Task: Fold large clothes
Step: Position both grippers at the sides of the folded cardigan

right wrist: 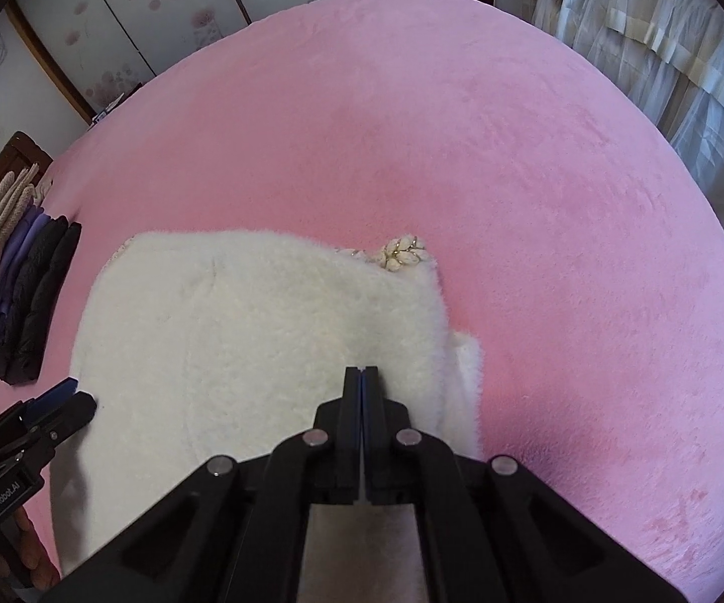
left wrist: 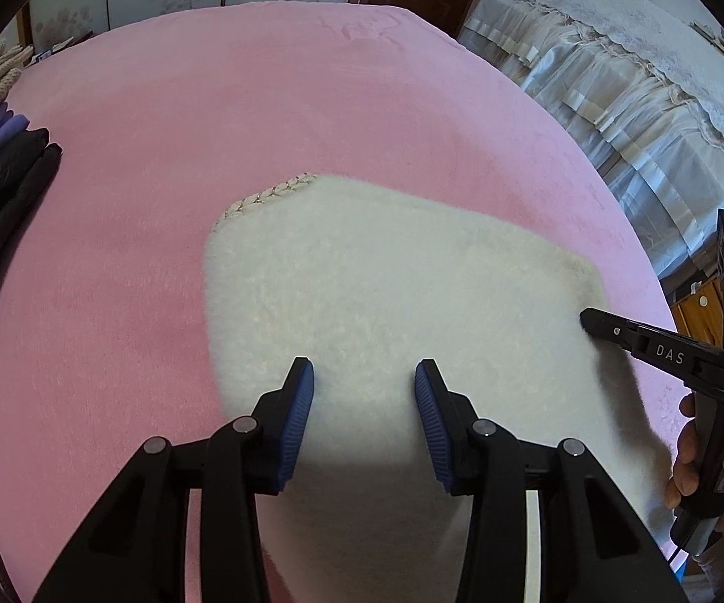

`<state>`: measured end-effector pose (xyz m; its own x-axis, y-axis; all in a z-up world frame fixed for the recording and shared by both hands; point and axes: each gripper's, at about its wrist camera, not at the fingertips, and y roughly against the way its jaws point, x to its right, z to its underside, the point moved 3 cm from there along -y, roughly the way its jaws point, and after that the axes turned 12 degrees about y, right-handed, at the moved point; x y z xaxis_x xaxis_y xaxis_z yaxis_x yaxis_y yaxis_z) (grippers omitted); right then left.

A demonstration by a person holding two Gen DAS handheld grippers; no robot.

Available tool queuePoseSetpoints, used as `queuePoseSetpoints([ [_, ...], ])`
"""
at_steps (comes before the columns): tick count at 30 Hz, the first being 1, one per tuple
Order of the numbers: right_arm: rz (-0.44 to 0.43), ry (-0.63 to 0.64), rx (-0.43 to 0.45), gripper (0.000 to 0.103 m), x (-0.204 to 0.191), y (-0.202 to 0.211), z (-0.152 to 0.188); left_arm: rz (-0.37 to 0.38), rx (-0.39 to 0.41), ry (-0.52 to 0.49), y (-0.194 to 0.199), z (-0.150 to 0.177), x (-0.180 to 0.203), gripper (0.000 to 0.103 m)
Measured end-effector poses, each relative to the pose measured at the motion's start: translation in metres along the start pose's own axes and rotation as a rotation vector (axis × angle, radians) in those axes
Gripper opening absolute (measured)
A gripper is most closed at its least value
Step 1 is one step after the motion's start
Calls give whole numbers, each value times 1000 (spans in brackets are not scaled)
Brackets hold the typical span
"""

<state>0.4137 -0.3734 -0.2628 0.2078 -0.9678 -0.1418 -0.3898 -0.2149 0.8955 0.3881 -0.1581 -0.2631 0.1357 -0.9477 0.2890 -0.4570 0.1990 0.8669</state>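
White fluffy garment [left wrist: 392, 291] lies partly folded on a pink bed cover [left wrist: 211, 125], with two handheld grippers over its near edge.

Folding looks midway: the garment forms a compact, layered shape, beaded trim [right wrist: 404, 254] at its far edge. Left gripper [left wrist: 364, 422] hovers with fingers spread and nothing between them, the fleece directly beneath. Right gripper [right wrist: 362, 377] is pressed closed above the garment's right side; whether it pinches fabric cannot be told. Next likely calls for gripping the near edge and folding it away. Folded dark clothes [left wrist: 0, 211] sit well apart.
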Motion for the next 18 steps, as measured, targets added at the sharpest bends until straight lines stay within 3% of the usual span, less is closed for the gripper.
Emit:
queuePoseSetpoints([
  [5,-27,-19,-19,0,4,-1,-3,-5,0,-12,2,0,2,47],
  [7,-16,-6,-18,0,2,0,-4,2,-9,-16,2,-1,5,57],
  [9,-4,13,-9,0,-2,3,-5,2,-14,-18,3,-1,8,76],
  [11,-1,17,-2,3,-6,6,-5,-14,-6,-15,6,0,10,84],
  [18,-48,-27,51,4,-10,31,4,-53,19,62,22,1,2,88],
])
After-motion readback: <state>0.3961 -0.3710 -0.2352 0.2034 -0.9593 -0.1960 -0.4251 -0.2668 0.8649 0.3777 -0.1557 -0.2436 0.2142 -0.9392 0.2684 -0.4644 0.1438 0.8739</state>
